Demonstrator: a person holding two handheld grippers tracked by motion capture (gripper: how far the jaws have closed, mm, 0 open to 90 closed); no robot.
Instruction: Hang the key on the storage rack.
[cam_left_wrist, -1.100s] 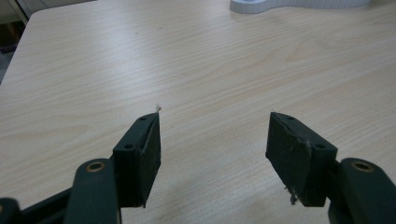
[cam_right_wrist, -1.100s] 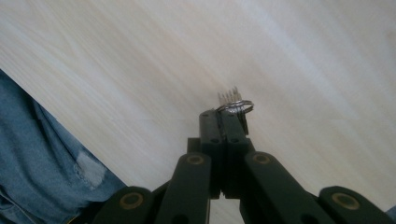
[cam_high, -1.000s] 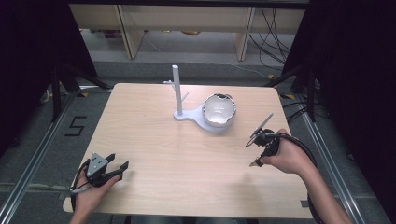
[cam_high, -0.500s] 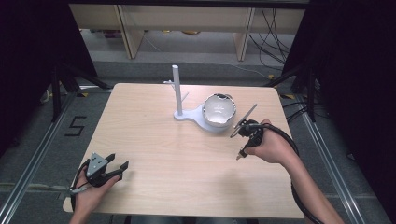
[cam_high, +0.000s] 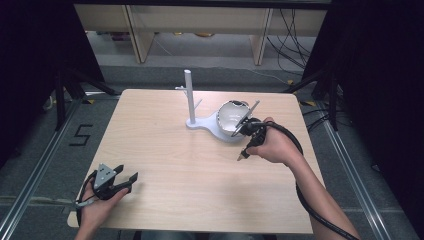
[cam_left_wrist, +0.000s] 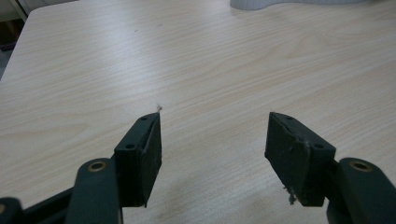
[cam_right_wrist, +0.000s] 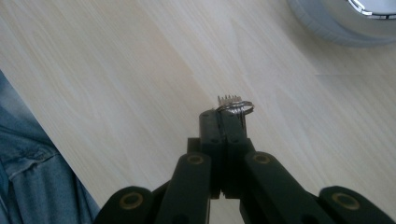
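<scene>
The table (cam_high: 165, 165) holds a white stand (cam_high: 192, 120) with its dish (cam_high: 231, 116) at one o'clock. The right gripper (cam_right_wrist: 227, 112), jaws clenched on a small metal ring (cam_right_wrist: 235, 107), has moved leftward to the dish, suggesting delivery there. The left gripper (cam_high: 117, 181) stays released at seven o'clock.

Overhead camera facing forward over table (cam_high: 165, 165), claw cameras close, sharing tabletop
</scene>
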